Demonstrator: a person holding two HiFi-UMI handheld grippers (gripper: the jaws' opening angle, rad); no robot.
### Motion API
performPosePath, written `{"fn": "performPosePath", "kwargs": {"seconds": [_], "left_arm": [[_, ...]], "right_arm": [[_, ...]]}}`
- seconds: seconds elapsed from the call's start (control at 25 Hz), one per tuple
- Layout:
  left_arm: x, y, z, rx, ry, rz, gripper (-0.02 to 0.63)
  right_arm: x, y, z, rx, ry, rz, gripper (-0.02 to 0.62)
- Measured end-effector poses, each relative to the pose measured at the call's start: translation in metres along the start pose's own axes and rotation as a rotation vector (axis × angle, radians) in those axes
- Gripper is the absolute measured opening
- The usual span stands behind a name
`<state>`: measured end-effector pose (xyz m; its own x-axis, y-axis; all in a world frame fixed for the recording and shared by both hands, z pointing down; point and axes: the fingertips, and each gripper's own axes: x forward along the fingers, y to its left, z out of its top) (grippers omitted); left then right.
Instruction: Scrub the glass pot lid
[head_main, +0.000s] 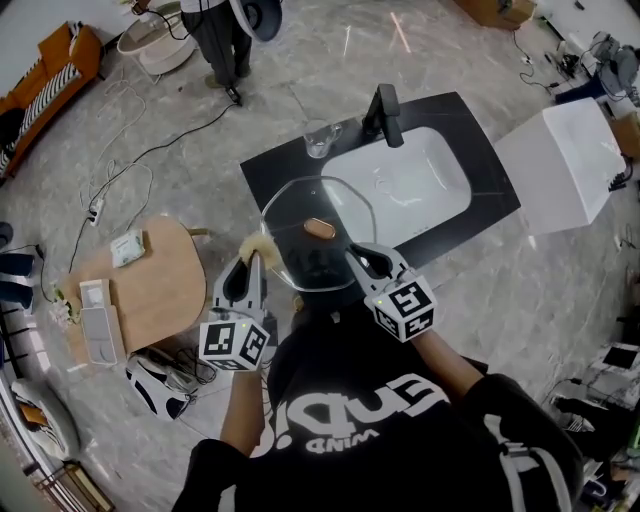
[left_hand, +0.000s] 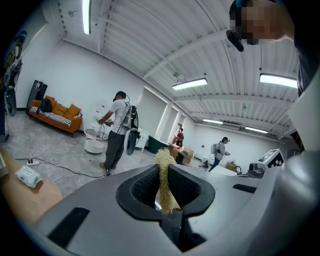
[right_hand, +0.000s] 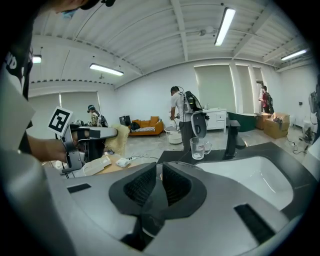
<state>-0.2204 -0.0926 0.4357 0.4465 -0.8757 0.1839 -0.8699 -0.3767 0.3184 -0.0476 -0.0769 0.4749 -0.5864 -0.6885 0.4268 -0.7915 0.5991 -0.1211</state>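
The glass pot lid, clear with a brown knob, hangs tilted over the near edge of the black counter. My right gripper is shut on its near right rim; in the right gripper view the thin rim runs in between the closed jaws of this gripper. My left gripper is shut on a straw-coloured scrubber just left of the lid's rim. The left gripper view shows the scrubber pinched upright in that gripper. From the right gripper view, the left gripper and scrubber sit to the left.
A white sink basin with a black faucet is set in the black counter; a glass cup stands beside it. A round wooden table is at left, a white box at right. A person stands beyond.
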Motion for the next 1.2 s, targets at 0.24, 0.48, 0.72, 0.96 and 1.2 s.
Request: {"fn": "performPosePath", "kwargs": {"seconds": [0.24,0.48,0.72,0.96,1.2], "left_arm": [[0.002,0.003,0.007,-0.001,-0.015,0.048,0.052],[0.006,0.006,0.013,-0.007,-0.038,0.089,0.052],[0.011,0.006,0.014,-0.008,-0.042,0.115,0.052],[0.012,0.006,0.005,-0.011,-0.018,0.136,0.052],[0.016,0.006,-0.006,-0.019,0.016,0.143,0.052]], "right_arm": [[0.02,-0.009,-0.002,0.033,0.054,0.081,0.144],[0.043,-0.016,-0.019,-0.018,0.158,0.144,0.218],[0.074,-0.024,-0.042,-0.108,0.248,0.188,0.218],[0.106,-0.029,-0.057,-0.214,0.311,0.233,0.218],[0.129,-0.025,-0.07,-0.276,0.389,0.299,0.217]]}}
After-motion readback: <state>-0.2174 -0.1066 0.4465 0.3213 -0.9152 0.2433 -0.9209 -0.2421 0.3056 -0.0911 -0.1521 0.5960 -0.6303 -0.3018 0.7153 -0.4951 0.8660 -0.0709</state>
